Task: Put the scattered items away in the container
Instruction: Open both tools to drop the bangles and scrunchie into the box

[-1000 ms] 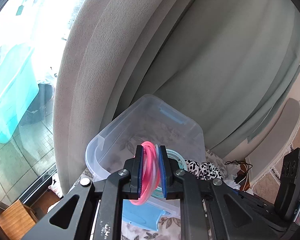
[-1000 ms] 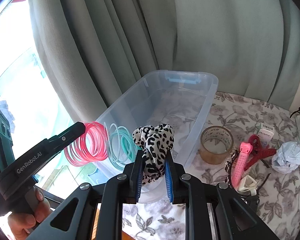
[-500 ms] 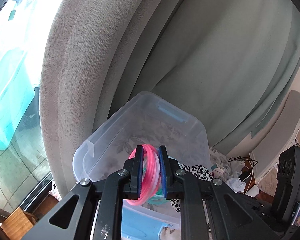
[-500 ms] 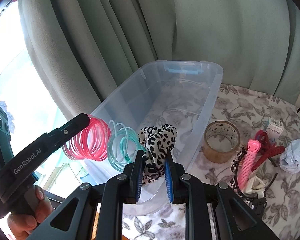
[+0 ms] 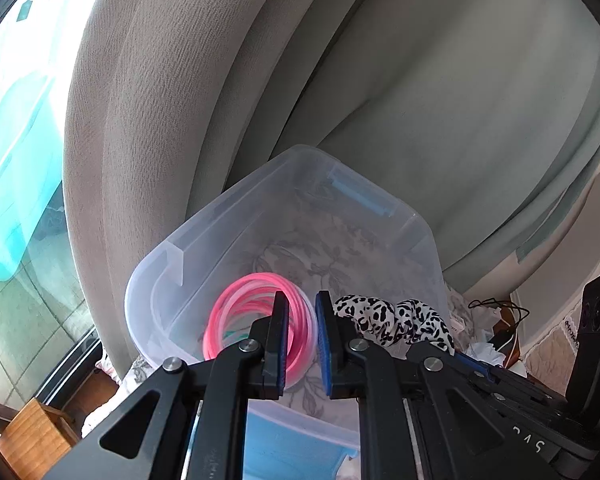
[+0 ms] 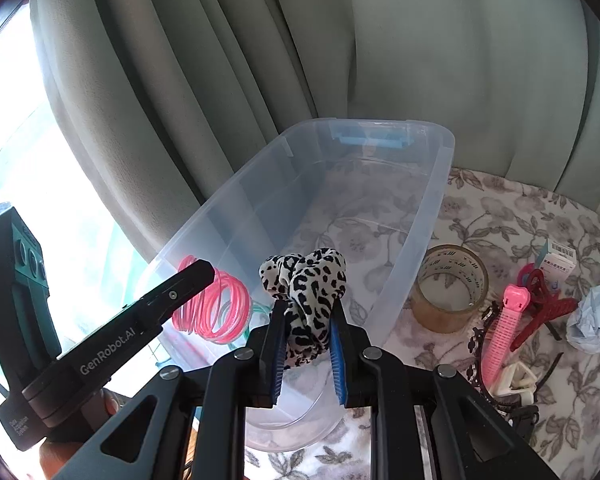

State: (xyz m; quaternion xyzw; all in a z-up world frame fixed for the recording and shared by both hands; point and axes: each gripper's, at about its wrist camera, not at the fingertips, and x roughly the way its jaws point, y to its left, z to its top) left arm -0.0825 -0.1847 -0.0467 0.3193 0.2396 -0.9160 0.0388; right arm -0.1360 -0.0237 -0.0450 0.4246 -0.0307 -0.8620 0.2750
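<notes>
Here we note both grippers over the near end of the clear plastic storage bin [image 6: 412, 216], which stands on a floral tablecloth [image 6: 500, 216] in front of grey-green curtains [image 6: 420, 48]. The left gripper [image 5: 302, 336] is clamped on a bundle of pink plastic bangles [image 5: 236, 312]; the rings hang inside the bin's near corner, below its rim. In the right wrist view the same bangles [image 6: 216, 312] sit at the tip of the left gripper [image 6: 196, 276], with a bit of teal ring just visible beneath them. The right gripper [image 6: 306, 344] is closed on a leopard-print scrunchie [image 6: 304, 280], pinched between its blue pads and held above the bin's near end; whether it is past the rim we cannot tell. The bin floor beyond looks bare. Right of the bin, on the cloth, we log a roll of brown packing tape [image 6: 450, 288] close to the wall, then a pink hair clip [image 6: 504, 332], a dark red claw clip [image 6: 544, 304], a crumpled pale paper [image 6: 596, 316] and a small barcoded box [image 6: 560, 260].
</notes>
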